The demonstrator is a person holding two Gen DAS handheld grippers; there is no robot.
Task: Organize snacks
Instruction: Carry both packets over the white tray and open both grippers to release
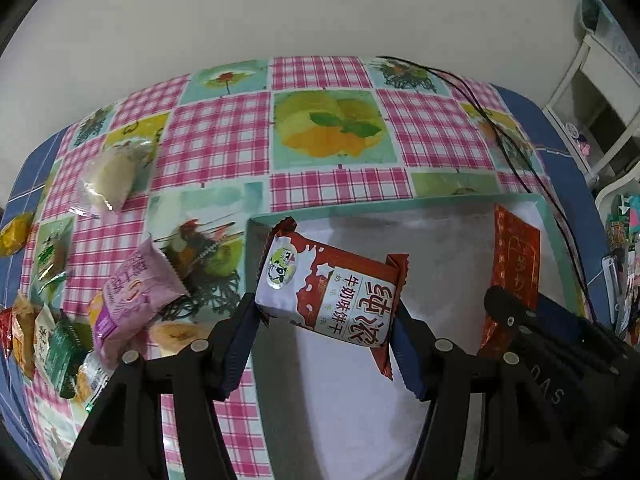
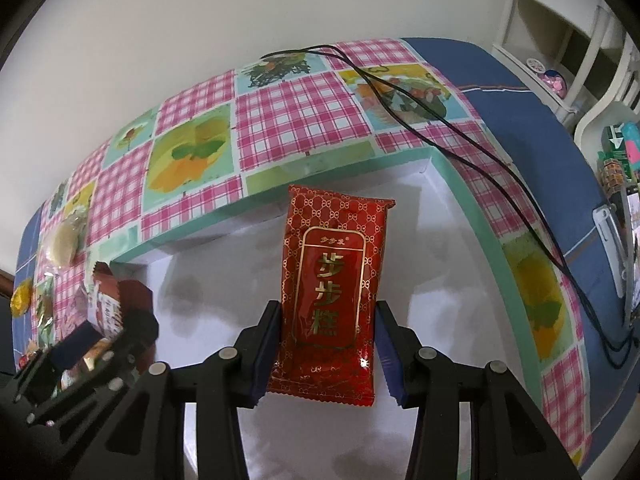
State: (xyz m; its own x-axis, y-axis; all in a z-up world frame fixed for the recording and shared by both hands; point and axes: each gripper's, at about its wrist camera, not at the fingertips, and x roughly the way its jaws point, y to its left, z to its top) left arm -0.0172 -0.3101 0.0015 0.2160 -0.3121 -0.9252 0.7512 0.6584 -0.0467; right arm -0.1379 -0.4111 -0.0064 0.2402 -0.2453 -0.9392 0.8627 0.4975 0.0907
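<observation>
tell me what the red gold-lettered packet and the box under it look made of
Red packet: glossy plastic film, probably foil-lined; it shows bright glints and crimped, serrated end seals.
Box: likely cardboard, matte; thin straight walls, mint green outside, plain white inside with soft shadows and no shine.

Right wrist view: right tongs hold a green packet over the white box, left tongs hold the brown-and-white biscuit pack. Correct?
Not quite. The packet in the right tongs is red with gold lettering, not green; the right wrist view shows it. The rest holds: it hangs over the white box, and the left tongs hold the brown-and-white biscuit pack.
</observation>
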